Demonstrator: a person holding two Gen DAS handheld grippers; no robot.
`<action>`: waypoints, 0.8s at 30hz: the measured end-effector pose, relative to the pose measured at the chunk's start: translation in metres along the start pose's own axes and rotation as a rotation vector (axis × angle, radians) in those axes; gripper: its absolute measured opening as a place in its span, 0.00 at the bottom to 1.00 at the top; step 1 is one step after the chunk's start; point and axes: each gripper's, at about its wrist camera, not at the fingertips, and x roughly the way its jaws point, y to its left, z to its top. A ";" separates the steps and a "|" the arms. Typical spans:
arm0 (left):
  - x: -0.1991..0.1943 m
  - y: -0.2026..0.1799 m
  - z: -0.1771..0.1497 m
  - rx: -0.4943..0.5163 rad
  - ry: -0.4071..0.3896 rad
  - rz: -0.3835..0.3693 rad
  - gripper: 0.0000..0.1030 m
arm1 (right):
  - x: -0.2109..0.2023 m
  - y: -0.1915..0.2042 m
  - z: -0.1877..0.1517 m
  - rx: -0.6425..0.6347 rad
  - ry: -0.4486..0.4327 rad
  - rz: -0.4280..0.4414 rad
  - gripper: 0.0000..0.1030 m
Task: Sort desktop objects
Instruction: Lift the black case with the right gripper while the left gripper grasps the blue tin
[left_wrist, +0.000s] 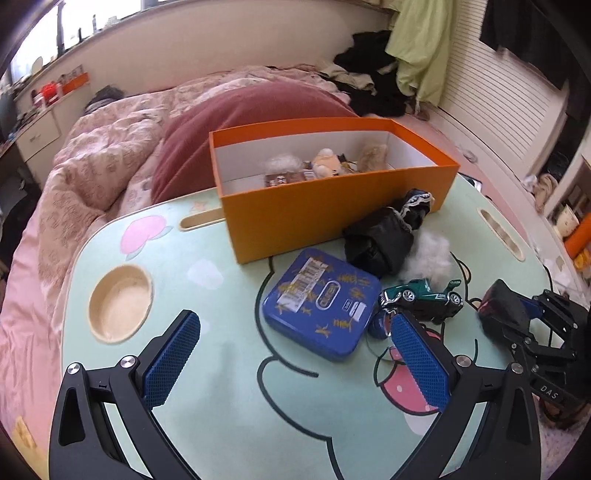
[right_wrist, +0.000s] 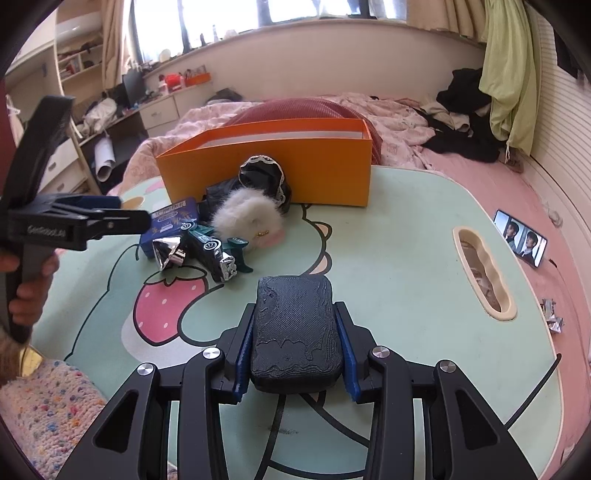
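The right gripper (right_wrist: 295, 332) is clamped on a black textured block (right_wrist: 295, 332), its blue pads pressing both sides, held above the mint-green cartoon lap table (right_wrist: 388, 229). The left gripper (left_wrist: 295, 350) stands wide open with nothing between its blue fingers (left_wrist: 173, 354), hovering over the same table; in the right wrist view a hand (right_wrist: 29, 280) holds its handle at 9 o'clock. In the left wrist view, a blue tin (left_wrist: 321, 302) lies at the centre of the frame, just ahead of the open fingers. At 3 o'clock of the tin, touching it or nearly so, sits a dark green toy car (left_wrist: 421, 295). At 1 o'clock lies a black pouch (left_wrist: 380, 240) with a lace-trimmed cloth (left_wrist: 417, 203) and a white fluffy toy (left_wrist: 428, 254) beside it. An orange box (left_wrist: 332, 192) stands at 12 o'clock, with small plush toys (left_wrist: 325, 162) inside. A phone (right_wrist: 524, 238) lies on the bed at 3 o'clock in the right wrist view.
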 end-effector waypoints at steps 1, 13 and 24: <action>0.006 0.000 0.005 0.006 0.018 -0.010 1.00 | 0.000 0.000 0.000 0.000 0.000 0.000 0.37; 0.039 -0.014 0.006 0.092 0.081 -0.033 0.76 | -0.001 -0.002 -0.001 0.014 -0.006 0.015 0.38; -0.005 -0.016 -0.017 0.050 -0.061 -0.048 0.73 | -0.001 -0.001 0.000 0.013 -0.007 0.022 0.37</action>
